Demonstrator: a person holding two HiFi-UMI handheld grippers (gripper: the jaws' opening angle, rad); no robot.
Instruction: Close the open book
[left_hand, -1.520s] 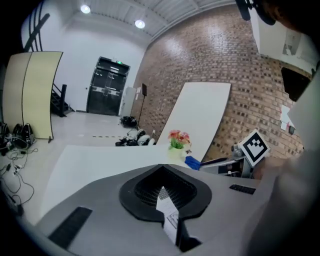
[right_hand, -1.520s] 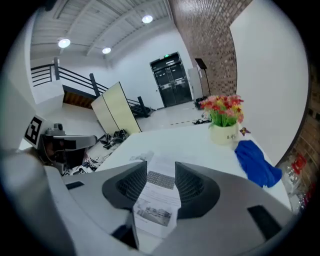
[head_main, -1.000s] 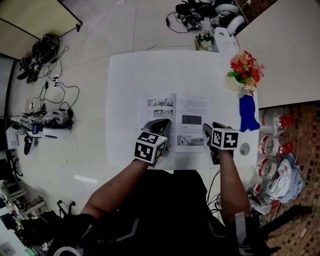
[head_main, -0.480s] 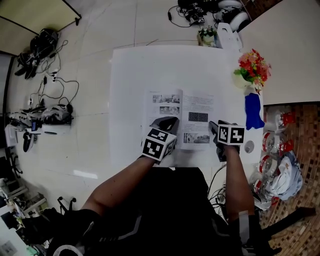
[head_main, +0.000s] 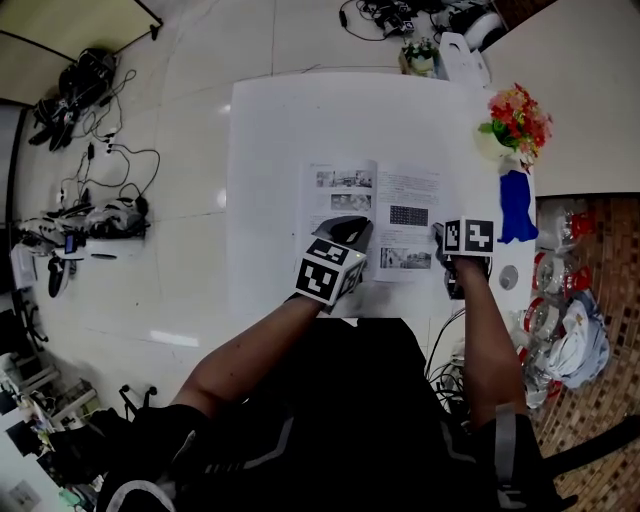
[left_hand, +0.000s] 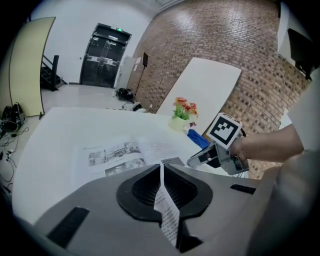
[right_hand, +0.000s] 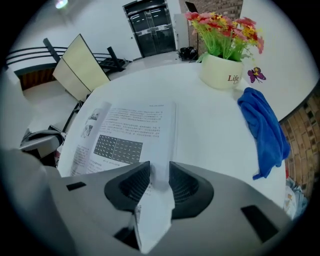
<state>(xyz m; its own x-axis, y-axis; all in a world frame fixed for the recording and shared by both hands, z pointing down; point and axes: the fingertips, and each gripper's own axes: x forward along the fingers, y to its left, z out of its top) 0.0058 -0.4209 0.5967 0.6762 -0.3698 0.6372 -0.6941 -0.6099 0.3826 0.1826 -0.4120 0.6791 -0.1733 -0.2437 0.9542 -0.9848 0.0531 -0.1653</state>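
Observation:
The open book (head_main: 378, 205) lies flat on the white table (head_main: 280, 150), with pictures on its left page and text on its right. My left gripper (head_main: 350, 230) is at the near edge by the spine. In the left gripper view its jaws (left_hand: 161, 167) are shut on a thin page standing on edge. My right gripper (head_main: 441, 240) is at the near right corner. Its jaws (right_hand: 159, 170) have just been closing, and the right-hand pages (right_hand: 152, 210) fill the gap between the pads.
A white vase of red and pink flowers (head_main: 515, 125) stands at the table's right edge, with a blue cloth (head_main: 518, 210) just in front of it. Cables and gear (head_main: 90, 150) lie on the floor to the left. A small plant (head_main: 420, 55) is beyond the table.
The right gripper has tipped more steeply down at the book's near right corner. The left gripper stays at the near edge by the spine. The book still lies open.

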